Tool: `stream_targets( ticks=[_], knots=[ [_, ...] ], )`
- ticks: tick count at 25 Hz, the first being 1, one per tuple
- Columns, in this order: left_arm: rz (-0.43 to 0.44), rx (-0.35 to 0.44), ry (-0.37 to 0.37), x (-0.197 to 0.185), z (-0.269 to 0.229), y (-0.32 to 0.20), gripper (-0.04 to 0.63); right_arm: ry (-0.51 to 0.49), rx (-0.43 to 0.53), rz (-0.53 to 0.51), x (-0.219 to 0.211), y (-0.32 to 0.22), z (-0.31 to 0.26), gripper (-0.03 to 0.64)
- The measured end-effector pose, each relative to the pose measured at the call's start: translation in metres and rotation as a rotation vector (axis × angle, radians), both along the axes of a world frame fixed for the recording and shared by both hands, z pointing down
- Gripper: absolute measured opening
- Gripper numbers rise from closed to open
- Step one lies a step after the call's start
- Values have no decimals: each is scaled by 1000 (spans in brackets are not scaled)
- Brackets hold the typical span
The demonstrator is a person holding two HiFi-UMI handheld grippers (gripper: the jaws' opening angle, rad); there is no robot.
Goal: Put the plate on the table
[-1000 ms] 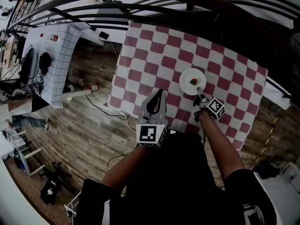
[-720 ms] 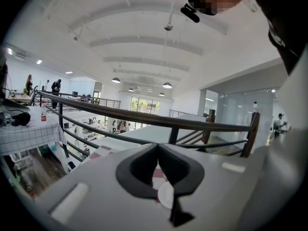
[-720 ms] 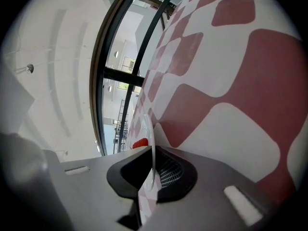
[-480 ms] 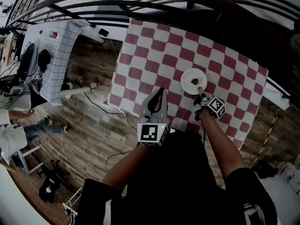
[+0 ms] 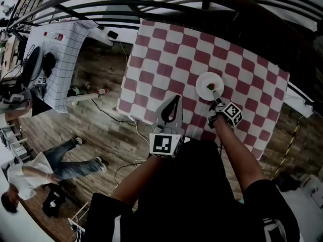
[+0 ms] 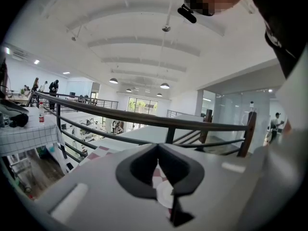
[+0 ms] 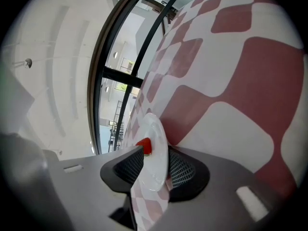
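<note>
A: How does the right gripper (image 5: pixel 216 101) stand?
B: Its jaws have just been opening. The pads sit slack either side of the plate (image 5: pixel 203 83) rim, and the plate rests on the surface (image 5: pixel 171 59) just ahead.
A: What's the risk?
B: A skewed pull-back could snag the rim, drag the plate and spill the red morsel (image 7: pixel 144 146). The left gripper (image 5: pixel 174 99) is closed and empty, well aside.

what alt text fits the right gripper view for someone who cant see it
The jaws of the right gripper, which have just been opening, stand apart around the rim of a white plate with a small red item on it. The plate rests on a red checked tablecloth, with a railing beyond.
</note>
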State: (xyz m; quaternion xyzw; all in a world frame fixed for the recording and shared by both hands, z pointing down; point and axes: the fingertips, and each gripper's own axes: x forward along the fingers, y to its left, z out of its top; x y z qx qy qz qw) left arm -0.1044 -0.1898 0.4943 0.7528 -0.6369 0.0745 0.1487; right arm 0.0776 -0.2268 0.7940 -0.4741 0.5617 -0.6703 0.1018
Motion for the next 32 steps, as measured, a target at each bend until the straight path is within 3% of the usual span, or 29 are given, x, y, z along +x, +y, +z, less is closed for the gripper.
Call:
stream_targets(
  ticks=[7,12,16,23,32],
  knots=[
    [5,28,-10,0,2,8,11,68,-41,-30,-2,3,-3,207],
    [-3,29,-14,0,-2,14,11,134,-89,-29,7,15,-1,215],
    [-17,35,0,-2,-2,19,11,116,-88,-31,11,20,-4,215],
    [-23,37,21,-1,-2,15,11,28,-2,-46,1,17,-50,215],
    [62,69,67,21,-13,0,11,-10,144,-44,-11,6,-127,195]
  ],
)
